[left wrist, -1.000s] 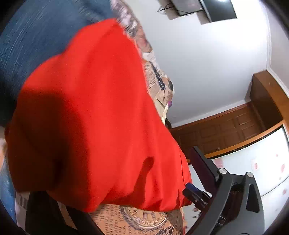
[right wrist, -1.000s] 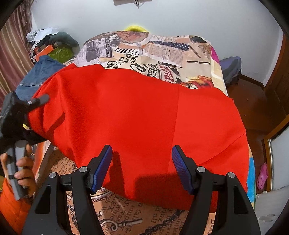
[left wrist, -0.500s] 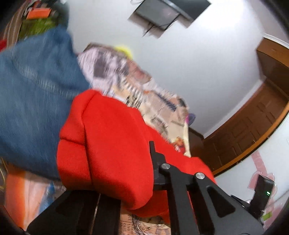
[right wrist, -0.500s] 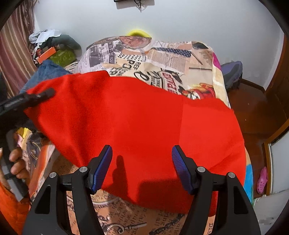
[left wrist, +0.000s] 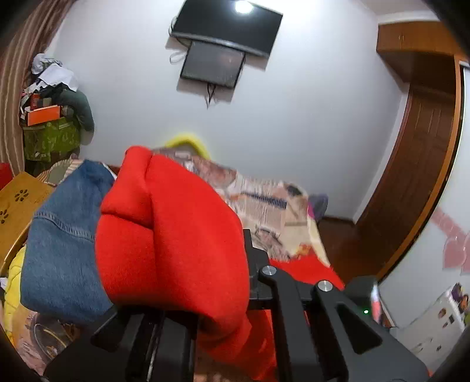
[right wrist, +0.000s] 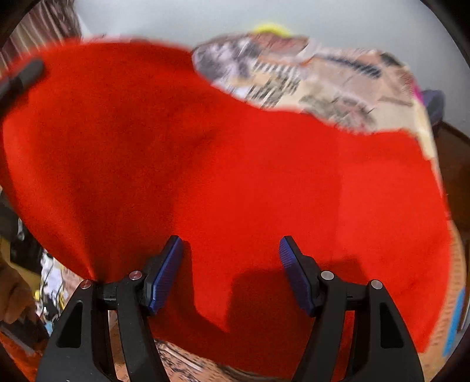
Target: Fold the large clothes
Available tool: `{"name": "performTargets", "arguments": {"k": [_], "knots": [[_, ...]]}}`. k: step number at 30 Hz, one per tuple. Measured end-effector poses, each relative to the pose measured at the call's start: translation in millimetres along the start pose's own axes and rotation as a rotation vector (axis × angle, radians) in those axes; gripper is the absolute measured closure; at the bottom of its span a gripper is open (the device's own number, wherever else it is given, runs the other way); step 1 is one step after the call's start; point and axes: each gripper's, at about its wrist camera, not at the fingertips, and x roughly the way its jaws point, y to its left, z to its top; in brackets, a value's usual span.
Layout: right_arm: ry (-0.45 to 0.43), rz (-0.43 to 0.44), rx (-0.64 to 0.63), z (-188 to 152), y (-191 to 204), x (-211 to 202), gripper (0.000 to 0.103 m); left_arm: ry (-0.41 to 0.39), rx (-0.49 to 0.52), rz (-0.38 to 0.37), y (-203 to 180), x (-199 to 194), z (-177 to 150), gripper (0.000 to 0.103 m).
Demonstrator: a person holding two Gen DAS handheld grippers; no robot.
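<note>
left tool (left wrist: 205, 293) is clamped on a bunched edge of the red garment (left wrist: 176, 235), which fills the centre of the left wrist view and hides the tips. blue denim (left wrist: 61, 249) sits just beside it at mid left, touching the red cloth. bed (left wrist: 264, 211) w/ newspaper-print cover runs behind, toward the upper right. tv (left wrist: 226, 26) on the wall at top centre. right tool (right wrist: 230, 270) is wide apart w/ nothing between its blue pads (right wrist: 164, 273), low centre in the right wrist view; red garment (right wrist: 220, 164) spreads across most of that frame, lifted at upper left, blurred. bed cover (right wrist: 323, 79) shows at upper right.
</note>
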Motion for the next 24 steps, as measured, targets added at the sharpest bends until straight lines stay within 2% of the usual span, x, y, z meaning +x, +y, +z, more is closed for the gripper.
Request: {"name": "performTargets", "arguments": {"k": [3, 6, 9, 13, 16, 18, 22, 24], "knots": [[0.057, -0.005, -0.047, -8.7, 11.6, 20.8, 0.038, 0.059, -0.008, -0.012, 0.5, 13.2, -9.4, 0.097], [0.056, -0.012, -0.057, -13.9, 8.0, 15.9, 0.039, 0.085, -0.004, -0.032, -5.0, 26.4, -15.4, 0.097], [0.000, -0.042, -0.034, -20.0, -6.0, -10.6, 0.039, 0.088, 0.042, -0.068, -28.6, 31.0, -17.3, 0.097], [-0.104, -0.150, 0.001, -31.7, -35.1, -58.3, 0.038, 0.114, 0.134, -0.130, -73.6, 44.7, -26.2, 0.097], [-0.158, -0.239, 0.069, -48.2, -64.5, -91.4, 0.038, 0.158, 0.204, -0.188, -107.1, 64.1, -44.7, 0.097], [-0.162, -0.270, 0.129, -59.8, -85.7, -105.5, 0.038, 0.222, 0.225, -0.220, -123.5, 81.4, -60.9, 0.097], [-0.144, -0.309, 0.215, -79.0, -114.3, -119.4, 0.038, 0.416, 0.295, -0.288, -148.0, 114.5, -106.2, 0.097], [-0.144, -0.317, 0.238, -87.6, -122.0, -126.7, 0.038, 0.466, 0.328, -0.293, -153.3, 120.1, -122.2, 0.089]]}}
